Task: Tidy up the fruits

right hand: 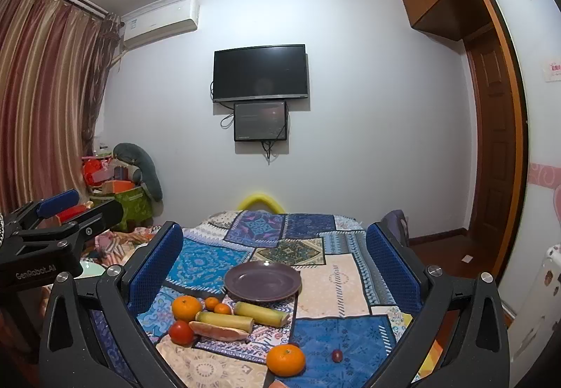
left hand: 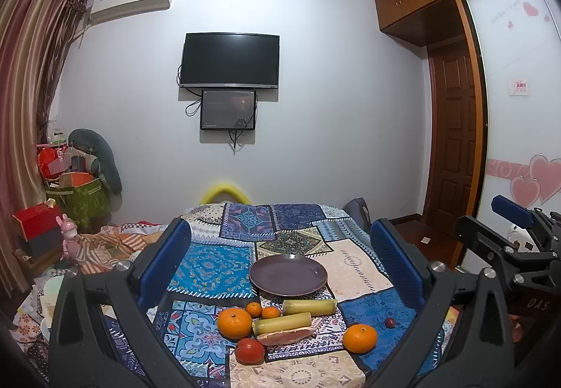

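A purple plate (left hand: 288, 275) (right hand: 263, 281) lies on a patchwork cloth (left hand: 210, 265). In front of it sit two large oranges (left hand: 234, 323) (left hand: 359, 338), two small mandarins (left hand: 254, 309) (left hand: 271, 312), a tomato (left hand: 249, 350), two yellow-green cane pieces (left hand: 308, 306) (left hand: 282, 323), a pink fruit slice (left hand: 285, 336) and a small dark grape (left hand: 389, 322). My left gripper (left hand: 282, 230) hovers open above and before the fruit, holding nothing. My right gripper (right hand: 274, 230) is likewise open and empty, to the right of the left one. The near orange (right hand: 285, 359) lies closest to it.
Patchwork cloth covers the whole surface (right hand: 343, 282). Boxes and toys (left hand: 77, 191) pile up at the far left by the curtain. A dark chair back (left hand: 357, 209) stands at the far right corner. A wardrobe and door (left hand: 455, 142) line the right wall.
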